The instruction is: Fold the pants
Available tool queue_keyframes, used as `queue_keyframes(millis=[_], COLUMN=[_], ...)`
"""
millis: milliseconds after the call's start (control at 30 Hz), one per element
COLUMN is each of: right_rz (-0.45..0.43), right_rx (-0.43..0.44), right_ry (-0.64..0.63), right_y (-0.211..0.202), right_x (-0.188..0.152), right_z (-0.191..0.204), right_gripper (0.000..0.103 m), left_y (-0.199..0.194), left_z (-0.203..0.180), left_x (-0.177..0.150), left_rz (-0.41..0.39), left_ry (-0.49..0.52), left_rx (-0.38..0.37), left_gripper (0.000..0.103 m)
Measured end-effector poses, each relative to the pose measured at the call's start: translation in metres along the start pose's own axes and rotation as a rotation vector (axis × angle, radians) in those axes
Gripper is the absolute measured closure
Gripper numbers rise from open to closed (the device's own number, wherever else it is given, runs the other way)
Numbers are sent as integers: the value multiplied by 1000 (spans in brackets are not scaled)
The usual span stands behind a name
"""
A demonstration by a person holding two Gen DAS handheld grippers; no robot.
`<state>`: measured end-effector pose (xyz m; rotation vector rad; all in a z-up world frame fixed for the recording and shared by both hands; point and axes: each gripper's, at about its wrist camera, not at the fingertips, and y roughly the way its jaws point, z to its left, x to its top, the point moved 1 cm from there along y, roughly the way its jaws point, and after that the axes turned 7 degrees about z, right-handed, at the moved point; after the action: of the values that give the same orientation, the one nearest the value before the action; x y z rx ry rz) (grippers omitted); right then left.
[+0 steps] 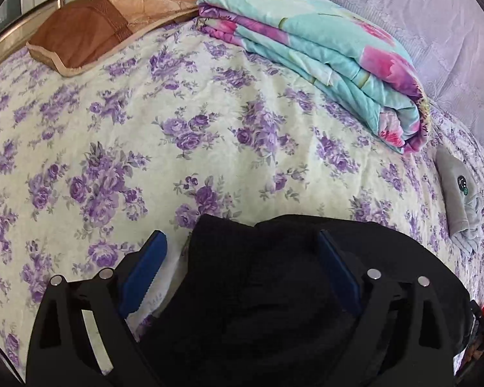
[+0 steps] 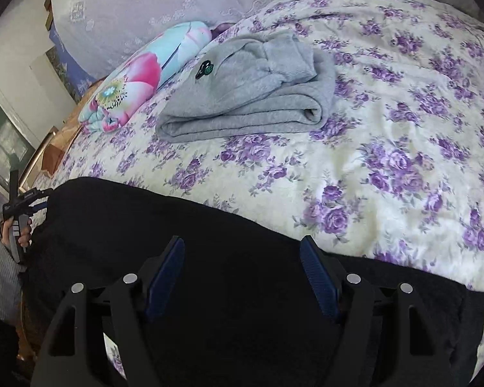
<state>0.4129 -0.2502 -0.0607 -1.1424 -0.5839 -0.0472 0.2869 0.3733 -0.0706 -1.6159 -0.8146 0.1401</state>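
Note:
Black pants point(image 1: 258, 274) lie on the flowered bed sheet point(image 1: 145, 129), filling the lower part of both views. My left gripper point(image 1: 240, 237) hangs open over one end of them. A bunch of black cloth sits between its blue pads point(image 1: 145, 267), with a strip of sheet showing beside the left pad. My right gripper point(image 2: 242, 243) stands wide over the black pants point(image 2: 145, 219), its pads point(image 2: 319, 280) apart; I cannot see any cloth pinched. At the far left of the right wrist view, a hand point(image 2: 19, 232) holds the other gripper at the pants' edge.
A folded grey garment point(image 2: 251, 96) lies on the bed sheet point(image 2: 387, 129) beyond the pants. A folded turquoise and pink quilt point(image 1: 322, 64) and a brown pillow point(image 1: 96, 29) lie further back. A lilac cover point(image 2: 145, 0) rises behind them.

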Motion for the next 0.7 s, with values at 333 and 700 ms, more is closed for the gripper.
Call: queue_keyframes(millis=[333, 700], right_rz=[88, -55], right_rx=[-108, -118], right_ry=[-176, -49], right_y=[48, 6], right_x=[18, 14], right_z=[22, 17], right_gripper=[42, 42], left_y=[21, -30], left_z=[-16, 4], left_x=[18, 12], left_rz=[-69, -147], left_ry=[48, -70], left_rx=[105, 23], left_gripper=[57, 22])
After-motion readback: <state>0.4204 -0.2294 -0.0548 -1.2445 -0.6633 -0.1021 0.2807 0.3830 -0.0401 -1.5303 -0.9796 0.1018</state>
